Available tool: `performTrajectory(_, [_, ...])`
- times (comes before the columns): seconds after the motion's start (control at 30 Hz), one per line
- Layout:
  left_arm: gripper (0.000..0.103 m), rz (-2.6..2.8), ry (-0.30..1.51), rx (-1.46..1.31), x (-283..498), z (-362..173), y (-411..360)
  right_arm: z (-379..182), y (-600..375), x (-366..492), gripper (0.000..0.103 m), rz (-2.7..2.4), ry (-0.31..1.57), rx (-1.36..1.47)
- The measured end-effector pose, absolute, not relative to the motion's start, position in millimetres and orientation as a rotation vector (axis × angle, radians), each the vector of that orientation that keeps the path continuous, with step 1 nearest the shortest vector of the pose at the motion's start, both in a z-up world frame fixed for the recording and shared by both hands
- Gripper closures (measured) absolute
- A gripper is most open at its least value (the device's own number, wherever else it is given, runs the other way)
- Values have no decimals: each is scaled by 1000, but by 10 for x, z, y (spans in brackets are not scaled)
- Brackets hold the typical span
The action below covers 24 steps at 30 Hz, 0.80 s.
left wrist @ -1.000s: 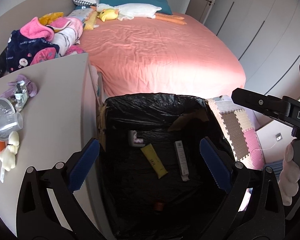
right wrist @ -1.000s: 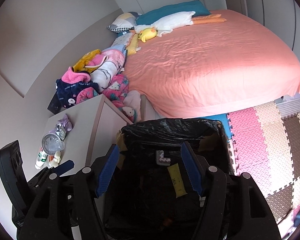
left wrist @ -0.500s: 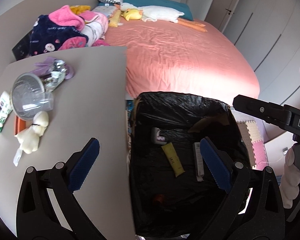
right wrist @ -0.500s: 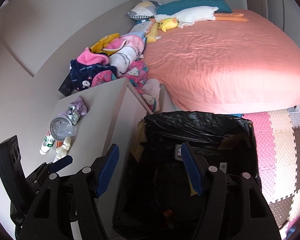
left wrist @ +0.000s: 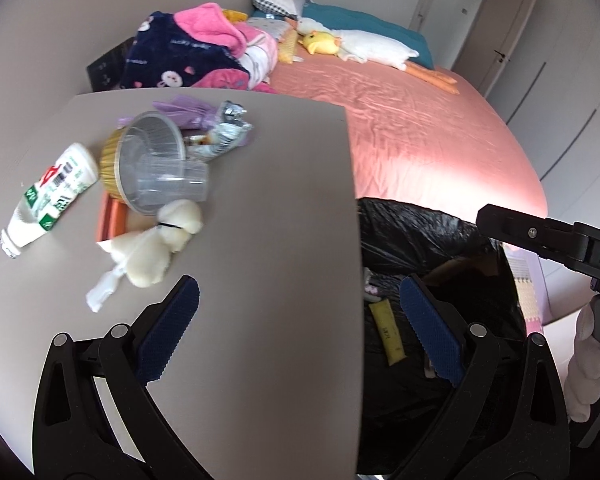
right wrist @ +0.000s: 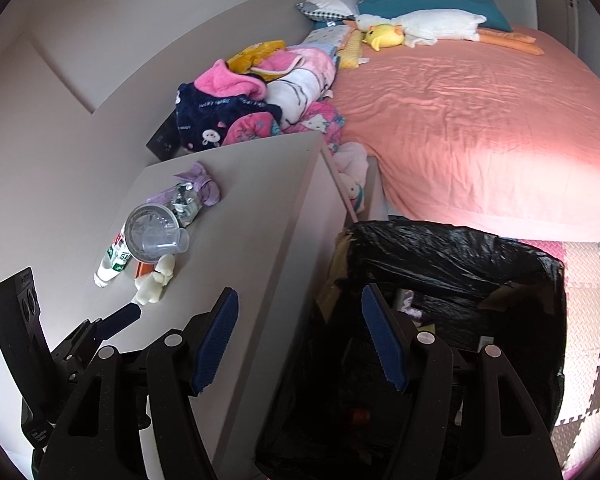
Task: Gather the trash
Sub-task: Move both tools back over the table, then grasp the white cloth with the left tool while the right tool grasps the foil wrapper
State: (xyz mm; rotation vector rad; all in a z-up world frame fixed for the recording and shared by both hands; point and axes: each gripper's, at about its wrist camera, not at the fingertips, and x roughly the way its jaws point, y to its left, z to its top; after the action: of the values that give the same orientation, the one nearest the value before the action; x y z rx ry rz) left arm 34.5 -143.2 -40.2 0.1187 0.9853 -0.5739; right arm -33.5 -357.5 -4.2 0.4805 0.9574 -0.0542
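Trash lies on a beige cabinet top (left wrist: 260, 220): a white milk bottle (left wrist: 50, 194) on its side, a clear plastic cup (left wrist: 164, 178) in a lidded bowl, a crumpled foil wrapper (left wrist: 226, 134), a purple wrapper (left wrist: 190, 114) and a cream tissue bundle (left wrist: 156, 246). My left gripper (left wrist: 300, 328) hangs open and empty over the cabinet's right edge, below the bundle. A black-lined bin (right wrist: 460, 264) stands right of the cabinet with a yellow tube (left wrist: 388, 332) inside. My right gripper (right wrist: 298, 340) is open and empty between cabinet and bin. The same pile shows as cup (right wrist: 160, 238) and bottle (right wrist: 112, 262).
A bed with a pink sheet (right wrist: 480, 120) fills the back right, with folded blankets (right wrist: 252, 100), pillows and a yellow plush duck (right wrist: 382, 36). Foam floor mats (right wrist: 588, 312) lie right of the bin. Wardrobe doors (left wrist: 560, 60) line the far right.
Both views have swung left from the bin toward the cabinet top. The trash pile has come much closer and more central in the left wrist view. Both grippers stayed open and empty.
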Motion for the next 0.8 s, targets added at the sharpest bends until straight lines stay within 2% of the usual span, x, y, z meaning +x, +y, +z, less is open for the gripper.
performTrajectory(0.33, [6, -484, 967, 62, 608, -445, -1054, -87, -3339, -28, 38, -6, 978, 448])
performTrajectory(0.8, [6, -448, 998, 83, 947, -615, -919, -255, -3135, 476, 38, 39, 1020, 447])
